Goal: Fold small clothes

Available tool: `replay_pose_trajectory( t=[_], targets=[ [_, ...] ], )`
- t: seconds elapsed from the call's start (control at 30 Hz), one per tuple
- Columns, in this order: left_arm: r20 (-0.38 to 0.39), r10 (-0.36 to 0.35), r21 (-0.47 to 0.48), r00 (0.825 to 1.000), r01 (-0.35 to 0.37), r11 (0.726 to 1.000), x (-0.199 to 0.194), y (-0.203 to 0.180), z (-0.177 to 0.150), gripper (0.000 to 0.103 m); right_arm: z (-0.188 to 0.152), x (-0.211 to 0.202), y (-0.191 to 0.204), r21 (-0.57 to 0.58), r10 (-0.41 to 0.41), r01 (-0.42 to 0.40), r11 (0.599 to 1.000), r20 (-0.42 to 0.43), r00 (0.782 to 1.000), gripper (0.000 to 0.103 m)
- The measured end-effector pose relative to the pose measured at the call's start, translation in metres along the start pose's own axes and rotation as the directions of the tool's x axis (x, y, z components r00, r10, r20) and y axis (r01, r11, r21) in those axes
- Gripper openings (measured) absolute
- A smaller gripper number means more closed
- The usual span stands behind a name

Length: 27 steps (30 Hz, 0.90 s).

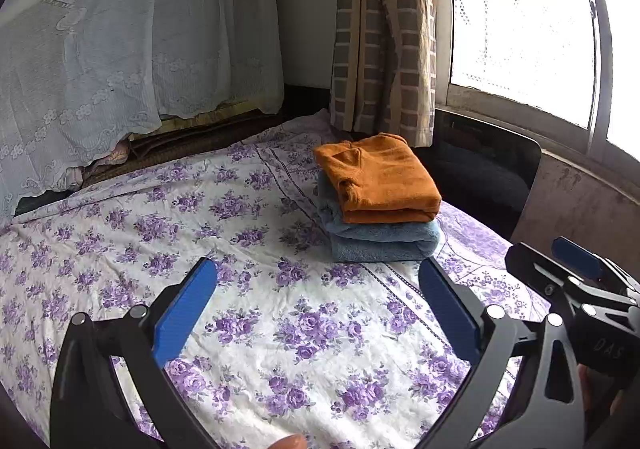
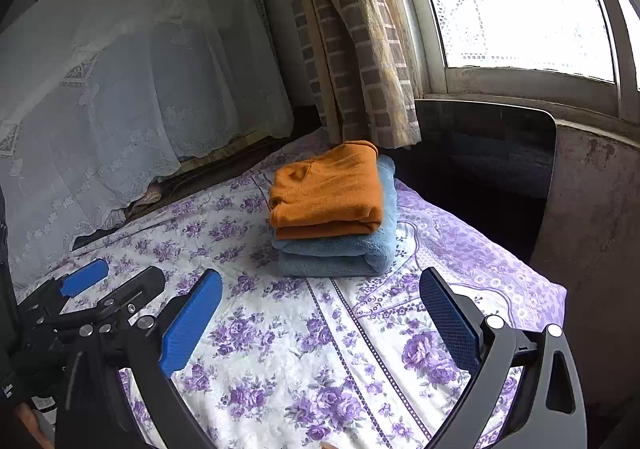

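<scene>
A folded orange garment lies on top of a folded blue towel near the far right of the bed; the same stack shows in the right wrist view, orange garment over the blue towel. My left gripper is open and empty, held above the floral sheet short of the stack. My right gripper is open and empty, just in front of the stack. The right gripper also shows at the right edge of the left wrist view, and the left gripper shows at the left of the right wrist view.
The bed carries a white sheet with purple flowers. A lace-covered pile stands at the back left. A checked curtain hangs by the bright window. A dark headboard panel stands behind the bed's right corner.
</scene>
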<state>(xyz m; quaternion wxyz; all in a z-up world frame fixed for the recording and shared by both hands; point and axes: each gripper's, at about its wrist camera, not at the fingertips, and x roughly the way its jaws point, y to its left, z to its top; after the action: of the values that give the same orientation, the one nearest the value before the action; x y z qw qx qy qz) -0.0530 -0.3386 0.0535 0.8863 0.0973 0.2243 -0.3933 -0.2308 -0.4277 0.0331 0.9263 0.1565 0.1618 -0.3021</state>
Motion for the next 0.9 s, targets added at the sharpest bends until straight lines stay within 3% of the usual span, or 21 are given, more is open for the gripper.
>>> replay_pose_trajectory(
  t=[0.9],
  targets=[
    [-0.01,0.01,-0.024,1.0,-0.01,1.0,-0.0029,0.0027,0.0023,0.098,-0.0034,-0.0061,0.0109,-0.013,0.012,-0.012,1.0,0.021,1.0,0.099]
  ],
)
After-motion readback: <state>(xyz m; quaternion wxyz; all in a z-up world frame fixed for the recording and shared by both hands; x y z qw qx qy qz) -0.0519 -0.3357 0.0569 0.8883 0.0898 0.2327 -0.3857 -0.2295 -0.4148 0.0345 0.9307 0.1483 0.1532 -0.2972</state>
